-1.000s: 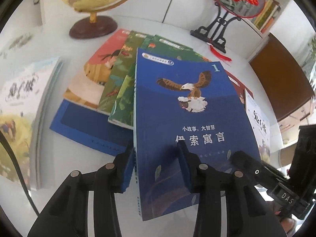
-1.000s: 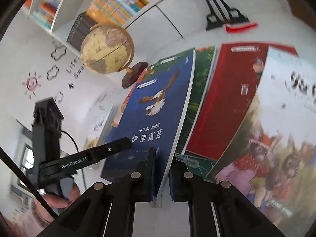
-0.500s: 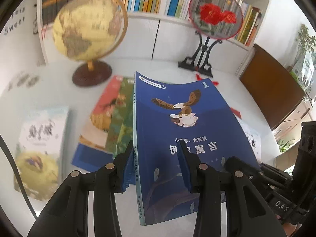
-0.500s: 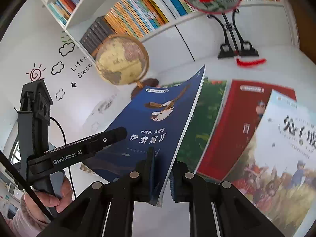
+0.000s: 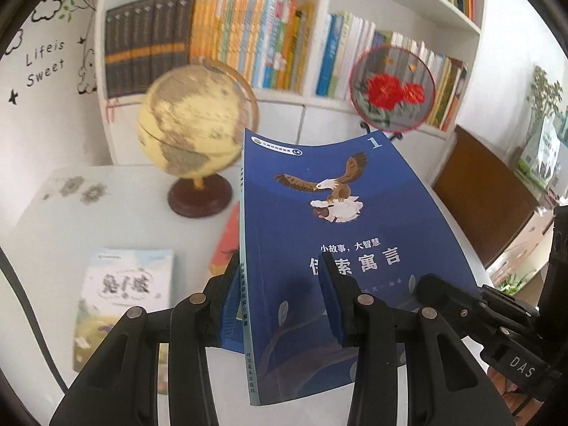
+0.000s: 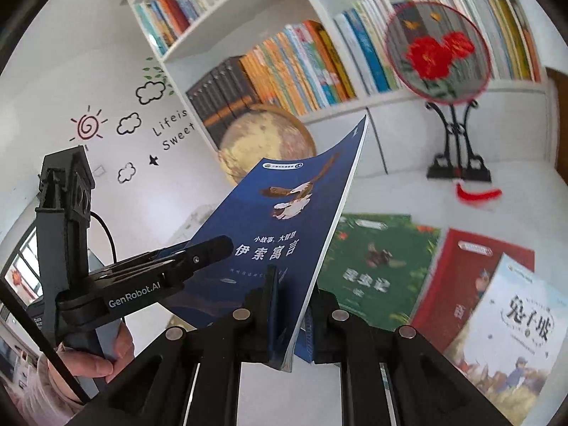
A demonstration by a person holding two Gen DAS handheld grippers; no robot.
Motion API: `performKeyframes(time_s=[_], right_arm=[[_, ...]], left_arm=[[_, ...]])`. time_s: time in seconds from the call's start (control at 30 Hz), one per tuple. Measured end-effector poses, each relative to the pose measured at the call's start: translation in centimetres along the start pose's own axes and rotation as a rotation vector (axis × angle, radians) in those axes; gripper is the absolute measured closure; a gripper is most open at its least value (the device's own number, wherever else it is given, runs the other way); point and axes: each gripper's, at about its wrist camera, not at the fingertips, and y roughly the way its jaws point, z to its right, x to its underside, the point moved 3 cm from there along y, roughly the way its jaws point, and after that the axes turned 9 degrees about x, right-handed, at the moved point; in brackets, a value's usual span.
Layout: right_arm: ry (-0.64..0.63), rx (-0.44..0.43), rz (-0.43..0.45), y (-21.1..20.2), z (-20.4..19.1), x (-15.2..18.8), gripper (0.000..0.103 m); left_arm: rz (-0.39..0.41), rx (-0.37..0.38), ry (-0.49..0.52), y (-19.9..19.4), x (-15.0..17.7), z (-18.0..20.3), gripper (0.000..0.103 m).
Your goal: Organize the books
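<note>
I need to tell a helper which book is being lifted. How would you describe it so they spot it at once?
In front of the white bookshelf and the globe, one book is held up off the table. It is the blue book: an eagle on its cover and a "1" in its top corner, unlike the green and red ones lying flat.

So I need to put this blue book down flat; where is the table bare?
Bare table lies left of the globe, behind the pale book. Another patch runs in front of the fan stand, behind the green book. The right side is crowded with overlapping books.
</note>
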Motion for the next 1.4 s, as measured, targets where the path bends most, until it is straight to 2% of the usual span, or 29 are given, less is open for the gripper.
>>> performKeyframes(time_s=[0.27,0.5,0.7,0.9,1.33,1.4], right_arm=[[-0.035,-0.041,0.031,1.9,-5.4,-1.6,0.091],[-0.044,-0.097,0.0,5.5,-10.2,-1.1,0.091],[-0.057,-0.134,-0.059,9.2,-13.7,0.6,0.09],[-0.063,-0.126,-0.152,12.7,-15.9,3.1,0.089],[0.009,-0.123,-0.364,18.8,-16.8,9.1,0.086],[0.022,-0.109,-0.37,19.4,-16.6,9.9,0.086]], left_arm=[[0.038,-0.057,-0.027,-2.5,-0.6,-5.6,0.066],[0.032,-0.125,-0.057,-4.3,0.0,-11.2,0.066],[0.005,-0.162,-0.11,-4.6,1.5,-15.8,0.066],[-0.035,-0.17,-0.168,-3.6,3.7,-19.4,0.066],[-0.135,-0.197,-0.231,-0.6,8.6,-24.1,0.066],[-0.152,-0.199,-0.242,-0.1,9.2,-24.6,0.066]])
